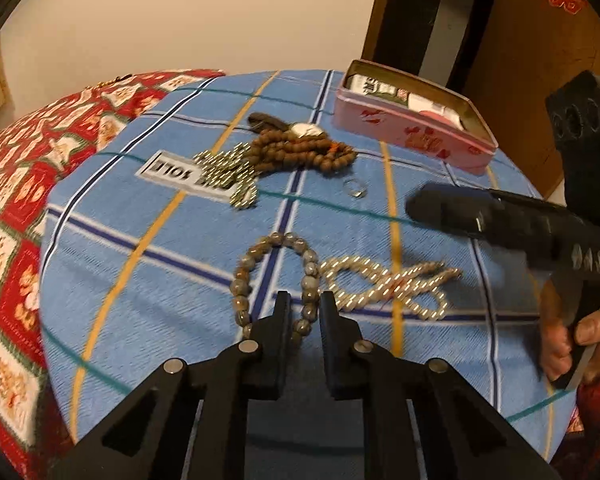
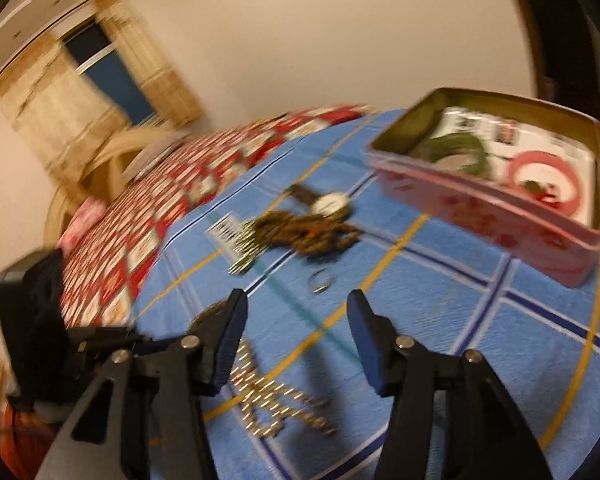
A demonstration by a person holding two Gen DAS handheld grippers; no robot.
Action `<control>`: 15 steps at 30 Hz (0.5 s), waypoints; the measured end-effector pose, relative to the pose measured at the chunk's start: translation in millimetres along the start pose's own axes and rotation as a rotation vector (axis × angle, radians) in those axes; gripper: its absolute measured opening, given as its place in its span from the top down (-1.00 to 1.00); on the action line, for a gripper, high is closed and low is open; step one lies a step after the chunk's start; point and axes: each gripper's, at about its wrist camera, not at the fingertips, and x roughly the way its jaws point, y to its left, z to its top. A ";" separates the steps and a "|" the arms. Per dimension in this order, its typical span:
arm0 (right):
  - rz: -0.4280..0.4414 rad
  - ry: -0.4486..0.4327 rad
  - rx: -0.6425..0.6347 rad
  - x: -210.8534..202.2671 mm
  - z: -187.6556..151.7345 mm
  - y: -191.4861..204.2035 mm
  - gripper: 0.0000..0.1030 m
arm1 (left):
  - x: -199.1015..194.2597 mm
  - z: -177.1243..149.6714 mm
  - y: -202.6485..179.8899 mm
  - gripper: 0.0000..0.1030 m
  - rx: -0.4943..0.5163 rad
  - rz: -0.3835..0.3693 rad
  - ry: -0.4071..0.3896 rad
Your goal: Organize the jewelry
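Grey-bead bracelet (image 1: 276,284) lying just ahead of the left gripper (image 1: 305,312), whose narrowly parted, empty jaws straddle its right strand; right gripper (image 2: 296,320), spread wide and empty, hovers farther off.

Right wrist view motion-blurred, grey bead bracelet (image 1: 274,280) partly hidden behind jaws

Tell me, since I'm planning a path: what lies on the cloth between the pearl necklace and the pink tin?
Only a small silver ring, lying alone on the blue plaid cloth between the pearl necklace and pink tin; the left wrist view shows it best.
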 end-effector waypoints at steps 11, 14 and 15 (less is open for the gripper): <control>-0.127 0.264 -0.529 46.6 -27.4 68.2 0.03 | -12.5 -4.5 4.3 -0.06 -0.002 -0.007 -0.040; -0.135 0.259 -0.517 45.8 -27.3 66.2 0.68 | -7.6 -2.4 4.2 -0.10 0.000 0.008 -0.039; -0.137 0.259 -0.496 44.7 -25.7 62.1 0.69 | -4.1 -2.6 5.2 -0.10 -0.004 0.016 -0.031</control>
